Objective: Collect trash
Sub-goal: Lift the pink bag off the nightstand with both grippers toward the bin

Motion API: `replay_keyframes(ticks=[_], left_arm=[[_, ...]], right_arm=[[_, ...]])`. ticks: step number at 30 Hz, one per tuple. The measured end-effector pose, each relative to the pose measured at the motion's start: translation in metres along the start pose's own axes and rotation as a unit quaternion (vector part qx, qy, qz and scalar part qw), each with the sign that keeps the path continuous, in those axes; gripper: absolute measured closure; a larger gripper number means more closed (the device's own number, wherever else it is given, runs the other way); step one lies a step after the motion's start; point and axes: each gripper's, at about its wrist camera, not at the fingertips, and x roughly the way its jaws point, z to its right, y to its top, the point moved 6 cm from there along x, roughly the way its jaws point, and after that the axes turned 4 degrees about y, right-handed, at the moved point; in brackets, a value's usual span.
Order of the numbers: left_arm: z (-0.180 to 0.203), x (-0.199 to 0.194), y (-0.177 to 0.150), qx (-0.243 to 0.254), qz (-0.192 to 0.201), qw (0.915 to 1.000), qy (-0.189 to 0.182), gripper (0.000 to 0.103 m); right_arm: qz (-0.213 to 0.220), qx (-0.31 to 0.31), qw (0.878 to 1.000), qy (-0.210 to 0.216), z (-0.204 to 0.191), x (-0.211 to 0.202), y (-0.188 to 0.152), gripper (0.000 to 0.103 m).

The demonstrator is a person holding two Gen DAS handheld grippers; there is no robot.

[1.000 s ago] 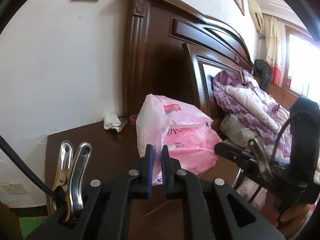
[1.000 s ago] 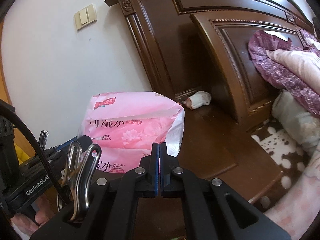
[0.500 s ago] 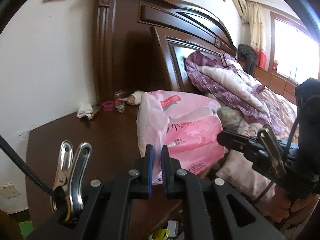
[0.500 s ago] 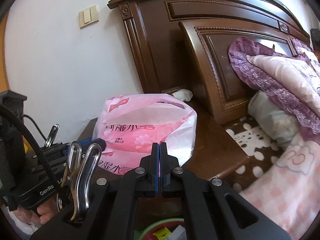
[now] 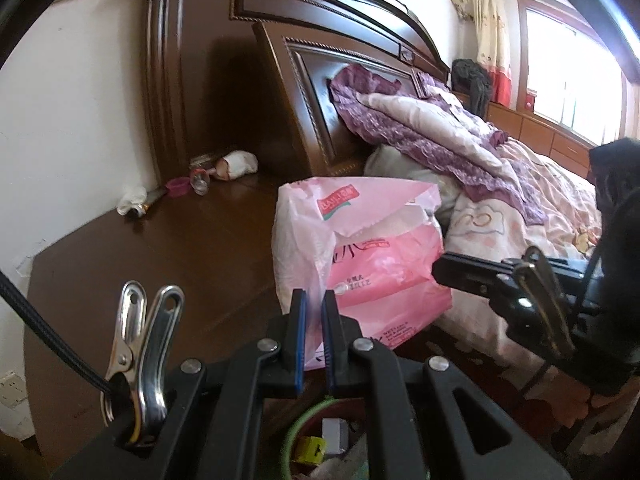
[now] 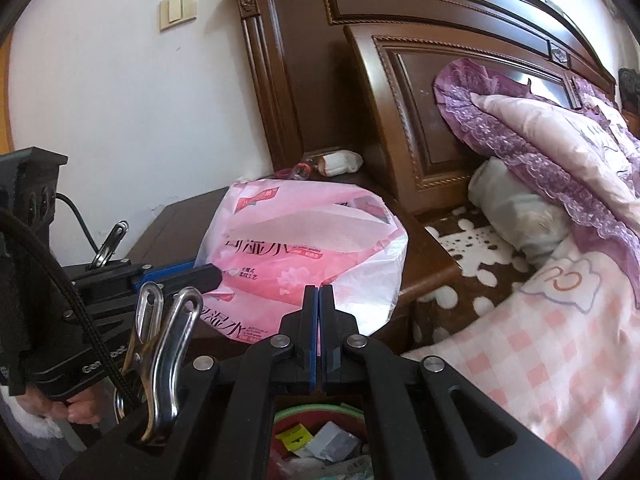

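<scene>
Grippers, left (image 5: pixel 313 322) and right (image 6: pixel 319 322), both pinched shut on the pink wet-wipe bag (image 5: pixel 360 248), now carry it off the nightstand's (image 5: pixel 168 264) front edge above the green-rimmed bin (image 6: pixel 320 436), so dropping it comes next.

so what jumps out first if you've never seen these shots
The big pink plastic bag in the middle, pinched on either side by the left gripper and the right gripper. Below the jaws sits a green-rimmed bin with scraps in it. To the right lies a bed heaped with a purple-trimmed quilt.
</scene>
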Motion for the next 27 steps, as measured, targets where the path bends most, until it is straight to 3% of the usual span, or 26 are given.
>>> replay_keyframes(ticks=[16, 27], left_arm=[[0.053, 0.008, -0.045, 0.078, -0.030, 0.9962, -0.023, 0.095], [0.080, 0.010, -0.068, 0.111, -0.052, 0.9913, -0.048, 0.095]], right_arm=[[-0.063, 0.002, 0.998, -0.007, 0.007, -0.008, -0.064, 0.102], [-0.079, 0.007, 0.997, -0.007, 0.015, -0.020, -0.082, 0.102]])
